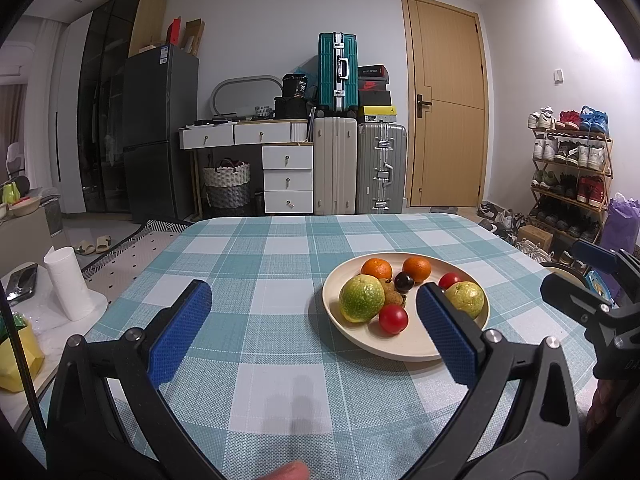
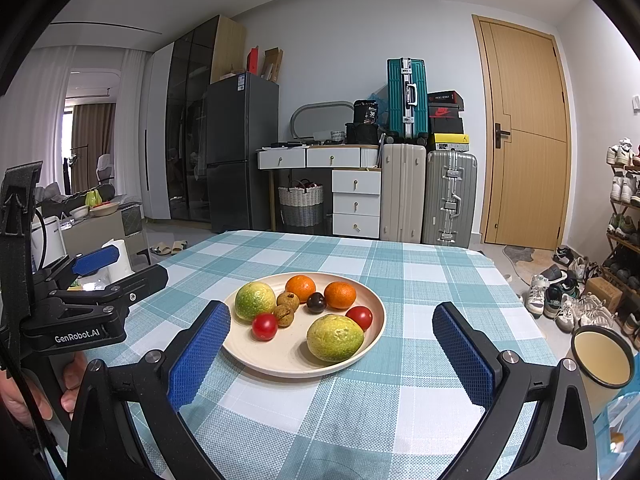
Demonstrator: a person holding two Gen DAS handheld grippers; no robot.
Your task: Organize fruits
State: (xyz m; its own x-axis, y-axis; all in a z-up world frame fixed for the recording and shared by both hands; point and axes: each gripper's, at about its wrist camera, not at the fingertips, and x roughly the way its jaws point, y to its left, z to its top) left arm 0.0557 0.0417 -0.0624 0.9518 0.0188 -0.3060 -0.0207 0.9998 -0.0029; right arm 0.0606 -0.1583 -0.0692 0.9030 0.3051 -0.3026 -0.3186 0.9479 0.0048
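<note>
Your two wrist cameras sit low over the teal-checked table (image 1: pixel 280 264), both facing twelve o'clock; both see the nearby round cream fruit plate (image 2: pixel 280 360).

Mixed fruits (image 2: pixel 304 312) on cream plate (image 2: pixel 280 364)

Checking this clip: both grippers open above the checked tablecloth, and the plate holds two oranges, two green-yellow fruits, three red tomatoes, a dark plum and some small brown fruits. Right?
Nearly. The plate holds two red tomatoes, not three: one near its front left, one toward its right. The right wrist view shows this plainly. The rest stands: both grippers open, two oranges, two green-yellow fruits, a dark plum and small brown fruits.
</note>
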